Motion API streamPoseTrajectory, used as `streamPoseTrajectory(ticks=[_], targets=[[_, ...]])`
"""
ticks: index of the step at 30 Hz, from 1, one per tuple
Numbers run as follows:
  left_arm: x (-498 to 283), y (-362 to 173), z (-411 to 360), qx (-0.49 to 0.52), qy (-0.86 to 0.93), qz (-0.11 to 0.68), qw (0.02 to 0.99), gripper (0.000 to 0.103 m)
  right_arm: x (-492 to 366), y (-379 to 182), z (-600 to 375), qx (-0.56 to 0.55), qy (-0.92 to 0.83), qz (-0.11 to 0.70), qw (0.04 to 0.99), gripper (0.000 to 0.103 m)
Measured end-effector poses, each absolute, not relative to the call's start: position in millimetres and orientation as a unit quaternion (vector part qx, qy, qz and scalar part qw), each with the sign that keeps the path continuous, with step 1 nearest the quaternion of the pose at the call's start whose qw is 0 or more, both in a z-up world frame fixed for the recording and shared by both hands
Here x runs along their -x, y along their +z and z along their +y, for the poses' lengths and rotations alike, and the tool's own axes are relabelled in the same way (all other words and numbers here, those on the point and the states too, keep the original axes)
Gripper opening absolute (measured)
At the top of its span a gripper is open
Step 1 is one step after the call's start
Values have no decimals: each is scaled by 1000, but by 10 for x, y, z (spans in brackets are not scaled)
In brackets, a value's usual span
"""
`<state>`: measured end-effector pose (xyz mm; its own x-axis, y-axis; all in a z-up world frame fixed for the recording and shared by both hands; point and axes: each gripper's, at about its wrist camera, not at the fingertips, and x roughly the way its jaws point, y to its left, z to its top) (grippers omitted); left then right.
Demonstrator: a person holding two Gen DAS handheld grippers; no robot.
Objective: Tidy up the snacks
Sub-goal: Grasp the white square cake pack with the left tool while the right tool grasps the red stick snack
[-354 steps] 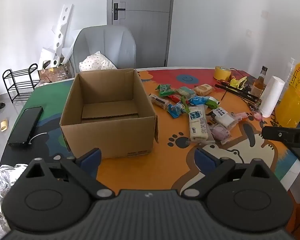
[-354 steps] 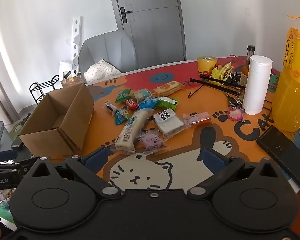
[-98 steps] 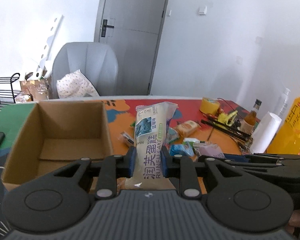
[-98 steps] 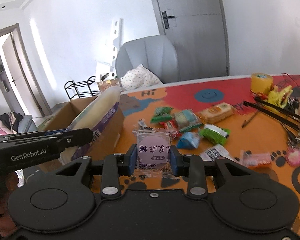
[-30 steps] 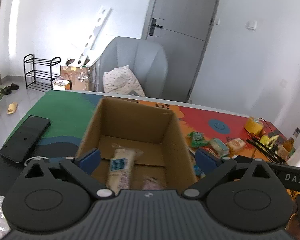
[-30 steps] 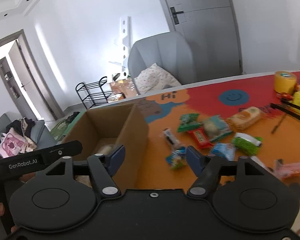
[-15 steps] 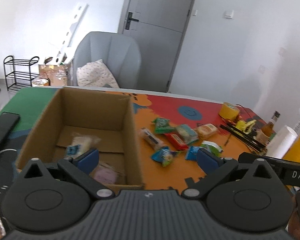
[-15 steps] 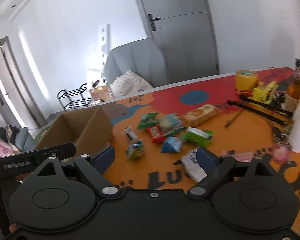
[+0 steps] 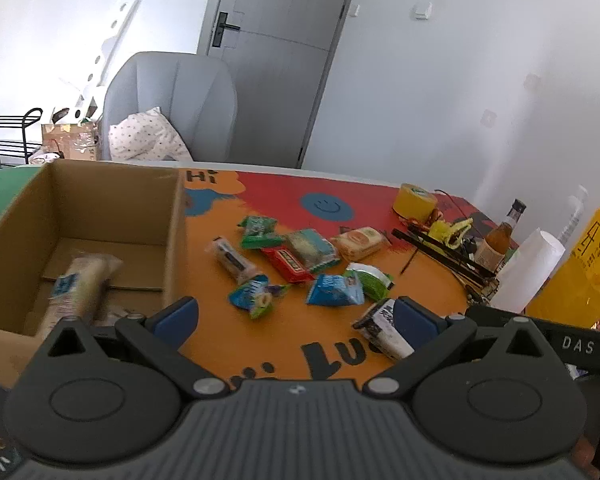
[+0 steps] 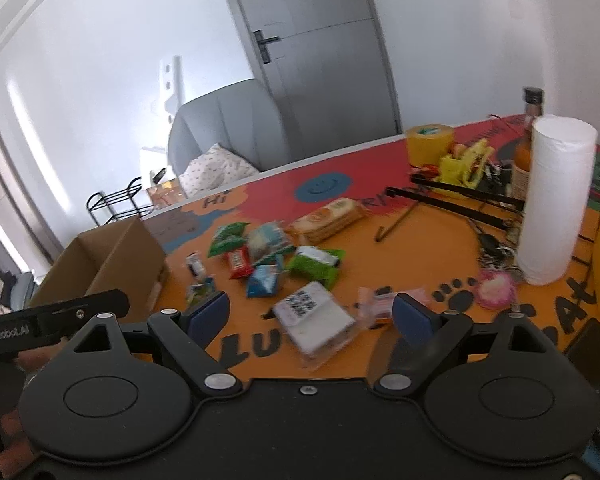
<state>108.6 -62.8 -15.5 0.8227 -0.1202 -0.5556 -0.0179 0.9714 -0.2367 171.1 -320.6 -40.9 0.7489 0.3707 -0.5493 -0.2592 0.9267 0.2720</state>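
I am between loads: a long white cake pack (image 9: 78, 286) lies in the cardboard box (image 9: 100, 204) at nine o'clock on the desk (image 9: 260, 340), and both my left gripper (image 9: 296, 316) and right gripper (image 10: 310, 316) hang over the loose snacks with jaws apart and empty. Next I judge each should settle on one packet, the white QR-code pack (image 10: 314, 316) at twelve o'clock for the right.

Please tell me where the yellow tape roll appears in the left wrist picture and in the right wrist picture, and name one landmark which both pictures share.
Left wrist view: the yellow tape roll stands on the red part of the table, right of centre, behind the snack pile.
Right wrist view: the yellow tape roll is in the upper right, near the table's far edge, left of the white paper roll.
Shared landmark: the blue smiley face printed on the table.
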Motion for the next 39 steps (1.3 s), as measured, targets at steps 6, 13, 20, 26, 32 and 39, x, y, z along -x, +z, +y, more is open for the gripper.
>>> streamPoseTrajectory(ticks=[6, 13, 20, 26, 32, 39], targets=[[-1253, -247, -804, 110, -42, 306, 945, 103, -1862, -564, -3375, -97, 152, 325, 928, 79], [-1494, -382, -989, 113, -61, 321, 938, 101, -2070, -754, -3542, -113, 142, 341, 922, 68], [-1732, -504, -1169, 109, -64, 340, 932, 89, -2362, -870, -3632, -128, 156, 351, 915, 45], [-1926, -603, -1309, 105, -64, 358, 926, 77, -2581, -911, -3636, -135, 176, 349, 911, 34], [-2073, -692, -1472, 93, -61, 374, 921, 77, -2665, -1011, -3669, -135, 189, 371, 899, 25], [-2188, -752, -1626, 80, -47, 387, 917, 81, -2572, -1043, -3774, -133, 195, 391, 890, 25]])
